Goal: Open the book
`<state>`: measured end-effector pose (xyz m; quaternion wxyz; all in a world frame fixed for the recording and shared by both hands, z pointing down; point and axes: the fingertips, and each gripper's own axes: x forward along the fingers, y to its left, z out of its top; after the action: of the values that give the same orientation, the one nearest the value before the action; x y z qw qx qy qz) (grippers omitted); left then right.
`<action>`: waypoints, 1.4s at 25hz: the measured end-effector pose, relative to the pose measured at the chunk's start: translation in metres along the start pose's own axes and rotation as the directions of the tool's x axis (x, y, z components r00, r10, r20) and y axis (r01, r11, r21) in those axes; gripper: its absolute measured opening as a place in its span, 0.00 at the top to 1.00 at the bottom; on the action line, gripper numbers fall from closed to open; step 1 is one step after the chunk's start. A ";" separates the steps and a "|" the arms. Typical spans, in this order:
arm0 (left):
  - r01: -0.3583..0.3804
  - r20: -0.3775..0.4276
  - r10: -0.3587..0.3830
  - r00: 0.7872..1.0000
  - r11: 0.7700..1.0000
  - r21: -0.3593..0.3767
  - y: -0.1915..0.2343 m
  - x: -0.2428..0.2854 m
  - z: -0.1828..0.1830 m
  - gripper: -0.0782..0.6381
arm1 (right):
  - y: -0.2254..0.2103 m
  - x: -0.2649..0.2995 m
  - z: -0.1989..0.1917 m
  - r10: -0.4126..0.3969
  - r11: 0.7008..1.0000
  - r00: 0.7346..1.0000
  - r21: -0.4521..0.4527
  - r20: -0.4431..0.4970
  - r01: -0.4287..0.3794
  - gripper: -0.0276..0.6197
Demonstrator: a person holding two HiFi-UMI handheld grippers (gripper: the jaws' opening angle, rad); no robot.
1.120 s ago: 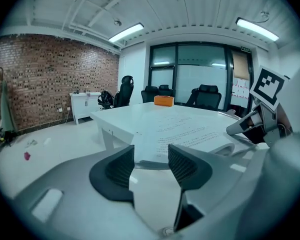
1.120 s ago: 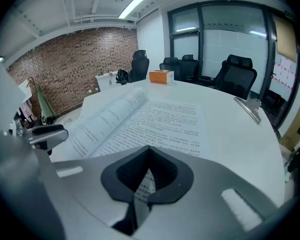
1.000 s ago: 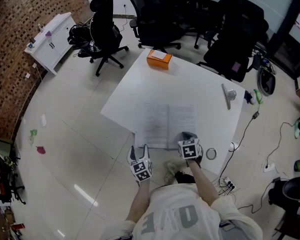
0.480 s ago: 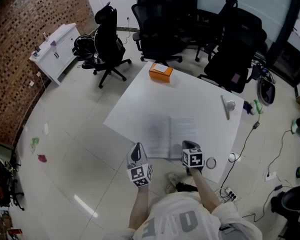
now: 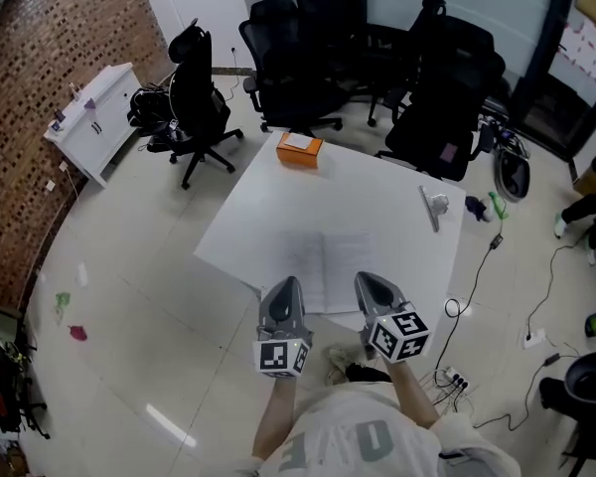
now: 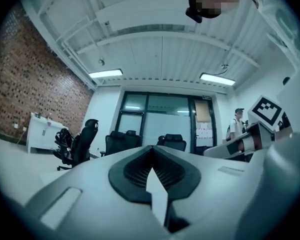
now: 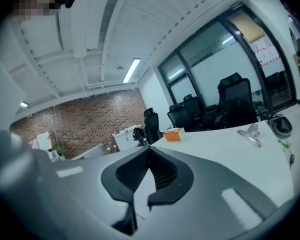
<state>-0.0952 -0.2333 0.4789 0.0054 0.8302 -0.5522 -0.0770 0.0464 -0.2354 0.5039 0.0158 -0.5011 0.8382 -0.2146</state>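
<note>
The book (image 5: pixel 330 258) lies open and flat on the white table (image 5: pixel 368 192), near its front edge. Both grippers are held up in the air above that edge, close to me. My left gripper (image 5: pixel 285 286) is shut with nothing in it, over the book's left corner. My right gripper (image 5: pixel 364 280) is also shut and empty, over the book's right part. In the left gripper view the shut jaws (image 6: pixel 152 150) point level into the room, with the right gripper's marker cube (image 6: pixel 266 111) beside them. In the right gripper view the shut jaws (image 7: pixel 149 150) point across the table (image 7: pixel 230 146).
An orange box (image 5: pixel 299 148) (image 7: pixel 174 133) sits at the table's far edge and a metal clip (image 5: pixel 432 207) (image 7: pixel 251 133) at its right side. Black office chairs (image 5: pixel 308 58) crowd behind the table. A white cabinet (image 5: pixel 91 117) stands left; cables (image 5: pixel 477 286) lie on the floor to the right.
Both grippers have risen from the table's front edge and tipped up toward level. The left gripper's jaws, apart before, have shut. The book still lies open.
</note>
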 end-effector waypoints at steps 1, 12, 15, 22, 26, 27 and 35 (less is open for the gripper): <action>0.023 -0.015 -0.023 1.000 1.000 -0.002 -0.007 -0.003 -0.004 0.87 | 0.006 -0.004 -0.002 0.021 1.000 1.000 0.015 0.001 -0.021 0.95; 0.017 -0.113 -0.014 0.993 1.000 0.019 -0.018 -0.062 -0.005 0.87 | 0.046 -0.070 -0.040 0.020 0.999 0.999 0.029 -0.026 -0.019 0.95; -0.028 -0.105 0.027 0.994 1.000 -0.008 -0.009 -0.082 0.000 0.87 | 0.065 -0.078 -0.034 0.061 0.998 0.998 0.003 -0.015 -0.061 0.95; -0.059 -0.079 0.058 0.995 0.998 -0.012 -0.034 -0.140 0.018 0.87 | 0.098 -0.134 -0.041 0.092 0.995 0.996 -0.037 0.012 -0.092 0.95; -0.063 -0.087 0.061 0.994 0.998 -0.024 -0.073 -0.198 0.014 0.87 | 0.109 -0.201 -0.067 0.083 0.996 0.996 -0.018 0.022 -0.082 0.95; -0.062 -0.094 0.058 0.994 0.998 -0.034 -0.086 -0.213 0.011 0.87 | 0.110 -0.220 -0.074 0.078 0.997 0.997 -0.010 0.023 -0.078 0.95; -0.028 -0.109 0.021 0.994 0.997 -0.069 -0.183 -0.343 0.012 0.87 | 0.144 -0.354 -0.135 0.090 0.996 0.996 0.013 -0.024 -0.089 0.95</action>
<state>-0.0595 0.1537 0.4919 0.0655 0.8256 -0.5581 -0.0509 0.0697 0.1689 0.5056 0.0181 -0.4603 0.8587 -0.2247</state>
